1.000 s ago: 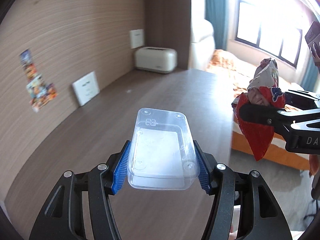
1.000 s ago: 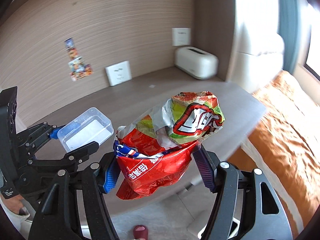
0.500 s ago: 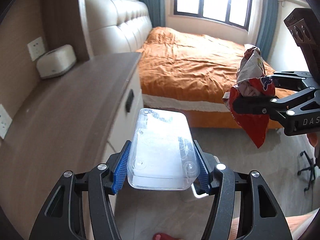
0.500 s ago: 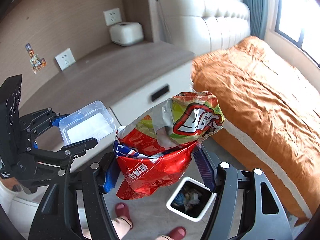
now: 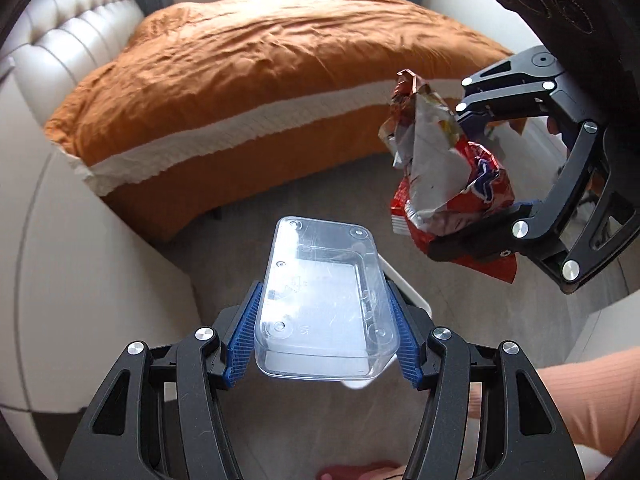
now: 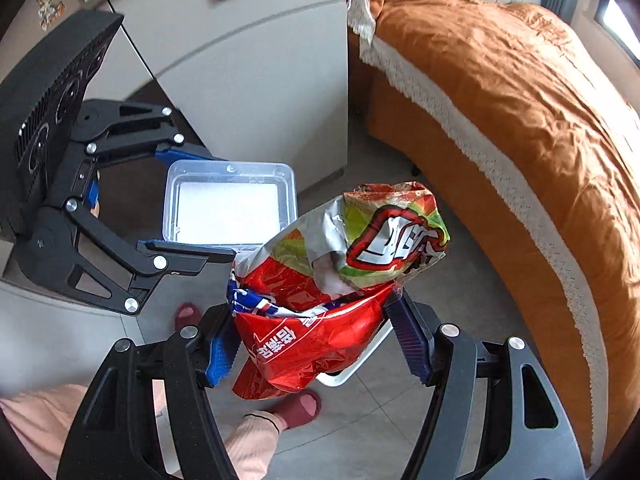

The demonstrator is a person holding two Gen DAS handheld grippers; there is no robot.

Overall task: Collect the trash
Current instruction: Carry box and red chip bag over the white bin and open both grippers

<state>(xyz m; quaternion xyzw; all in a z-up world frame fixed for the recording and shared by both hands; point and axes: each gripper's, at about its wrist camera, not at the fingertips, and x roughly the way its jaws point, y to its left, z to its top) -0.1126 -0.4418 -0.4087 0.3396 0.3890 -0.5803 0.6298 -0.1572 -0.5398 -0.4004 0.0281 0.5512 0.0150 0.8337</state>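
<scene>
In the left wrist view, the left gripper [image 5: 326, 334] is closed part-way on one clear plastic box [image 5: 326, 298], which is clamped by its long sides between the two blue finger pads [image 5: 244, 336] and juts forward beyond them. Just below and ahead of the box, a white bin rim [image 5: 404, 286] is partly seen under it. Ahead and to the right, the right gripper [image 5: 486, 184] is seen holding one crumpled red chip bag [image 5: 448, 184] above the grey floor [image 5: 248, 216]. One bed with an orange cover [image 5: 260, 64] lies further ahead.

In the right wrist view, the right gripper [image 6: 316, 344] is closed on the chip bag [image 6: 320, 308], which is pinched at its lower red part while its torn top stands forward. Ahead and to the left, the left gripper [image 6: 192, 204] is seen with the plastic box [image 6: 228, 204] held between its fingers. A white bin rim [image 6: 356, 364] is glimpsed directly under the bag. Two dark red slippers [image 6: 298, 408] are seen on the floor below.
</scene>
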